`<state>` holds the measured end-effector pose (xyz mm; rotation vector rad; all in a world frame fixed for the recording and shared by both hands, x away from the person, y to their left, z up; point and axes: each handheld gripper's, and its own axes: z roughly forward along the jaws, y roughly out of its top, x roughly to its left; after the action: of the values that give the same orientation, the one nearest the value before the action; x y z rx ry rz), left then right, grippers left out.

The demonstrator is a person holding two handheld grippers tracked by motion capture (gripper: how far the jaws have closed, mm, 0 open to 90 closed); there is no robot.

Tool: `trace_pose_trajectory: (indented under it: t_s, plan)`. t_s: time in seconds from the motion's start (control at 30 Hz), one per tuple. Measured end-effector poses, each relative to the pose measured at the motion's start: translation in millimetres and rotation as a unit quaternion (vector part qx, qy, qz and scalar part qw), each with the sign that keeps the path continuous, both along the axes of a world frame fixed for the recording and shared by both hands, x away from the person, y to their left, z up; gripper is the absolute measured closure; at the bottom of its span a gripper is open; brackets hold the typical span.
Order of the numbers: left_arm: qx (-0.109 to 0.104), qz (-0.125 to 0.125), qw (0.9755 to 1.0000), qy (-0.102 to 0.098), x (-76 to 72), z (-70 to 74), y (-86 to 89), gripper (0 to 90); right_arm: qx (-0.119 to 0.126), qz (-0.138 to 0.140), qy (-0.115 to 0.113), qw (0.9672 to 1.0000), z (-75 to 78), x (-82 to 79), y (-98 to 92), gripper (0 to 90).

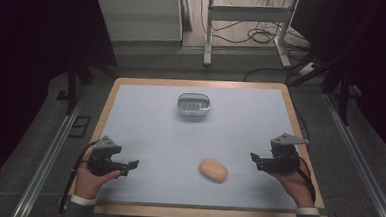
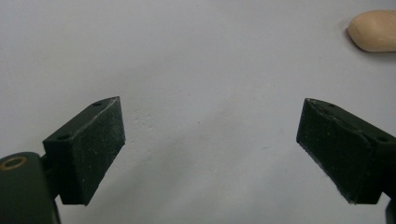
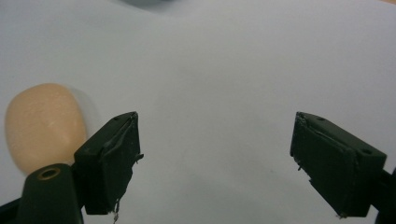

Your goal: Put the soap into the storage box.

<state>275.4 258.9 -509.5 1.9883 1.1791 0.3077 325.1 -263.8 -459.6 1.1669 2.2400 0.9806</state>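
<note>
Though cut off, soap point(image 2: 373, 30)

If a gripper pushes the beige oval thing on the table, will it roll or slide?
The beige oval looks rounded and smooth, so it probably rocks or rolls sideways rather than sliding straight. Its glossy skin may slip between hard fingers. It seems small, likely light.

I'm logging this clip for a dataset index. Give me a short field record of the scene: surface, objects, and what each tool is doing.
surface: pale blue mat on a wood-edged table
object 1: tan oval soap-like bar, lying on the mat near the front, between the two tools
object 2: grey oval dish, toward the far side
left tool: jaws open, nothing between them, held over the mat
right tool: jaws open, nothing between them, beside the bar, apart from it
bar contact: none
</note>
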Motion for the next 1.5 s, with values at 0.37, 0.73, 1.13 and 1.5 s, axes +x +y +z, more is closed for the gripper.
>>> trace_pose_trajectory:
  t_s: [0.37,0.73,1.13,1.5]
  plan:
    - [0.002,0.0,1.0,0.002,0.5,-0.7,-0.4,7.9,-0.018,0.03,0.017,0.9992,10.5,3.4,14.3,16.5]
    - [0.003,0.0,1.0,0.004,0.7,-0.8,0.6,7.7,-0.038,0.059,0.038,0.9968,7.8,8.2,35.4,18.1]
    - [0.004,0.001,1.0,0.004,0.5,-0.7,0.9,7.7,-0.051,0.09,0.042,0.9937,5.5,13.8,63.9,18.4]
    - [0.003,0.002,1.0,0.003,-0.1,0.6,2.5,7.8,-0.08,0.133,0.054,0.9864,1.1,10.7,92.3,19.8]
